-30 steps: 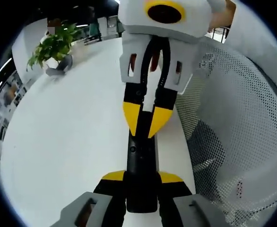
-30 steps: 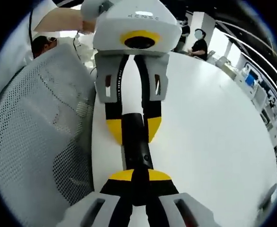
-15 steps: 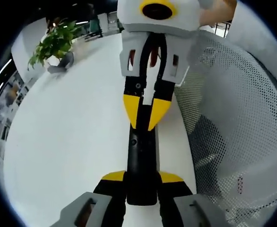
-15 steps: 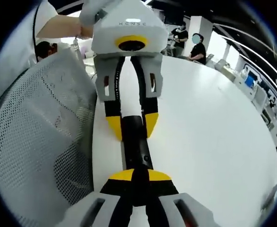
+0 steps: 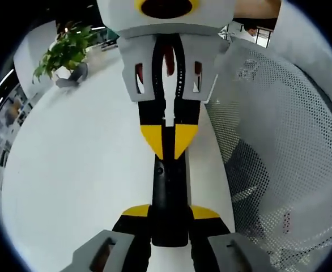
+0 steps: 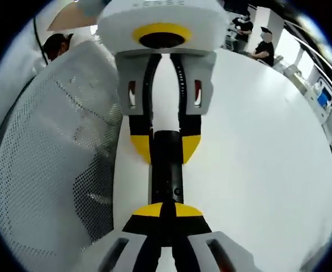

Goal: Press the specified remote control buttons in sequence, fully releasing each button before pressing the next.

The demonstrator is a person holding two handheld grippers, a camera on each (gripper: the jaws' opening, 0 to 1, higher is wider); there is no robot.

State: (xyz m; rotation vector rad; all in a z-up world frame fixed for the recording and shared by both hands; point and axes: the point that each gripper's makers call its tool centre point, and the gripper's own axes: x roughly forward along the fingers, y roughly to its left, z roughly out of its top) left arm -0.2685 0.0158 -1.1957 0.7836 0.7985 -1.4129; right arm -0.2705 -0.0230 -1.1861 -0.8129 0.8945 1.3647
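A slim black remote (image 5: 169, 187) lies lengthwise over the white table (image 5: 81, 170). My left gripper (image 5: 169, 214) is shut on its near end, one yellow tip on each side. In the left gripper view my right gripper (image 5: 169, 144) comes down from the top, its yellow tips together and resting on the remote's far end. In the right gripper view the right gripper (image 6: 167, 212) is shut, its tips meeting over the remote (image 6: 166, 170) close to a small round button. The left gripper (image 6: 166, 148) clamps the remote's other end there.
A white mesh chair back (image 5: 279, 141) stands close beside the table edge, also seen as the chair (image 6: 47, 170). A potted plant (image 5: 67, 54) sits at the table's far side. People (image 6: 262, 48) stand in the background beyond the table (image 6: 256, 158).
The two grippers have drawn closer, so each looms larger in the other's view. The right gripper's tips have slid a little along the remote. The left still holds the remote.
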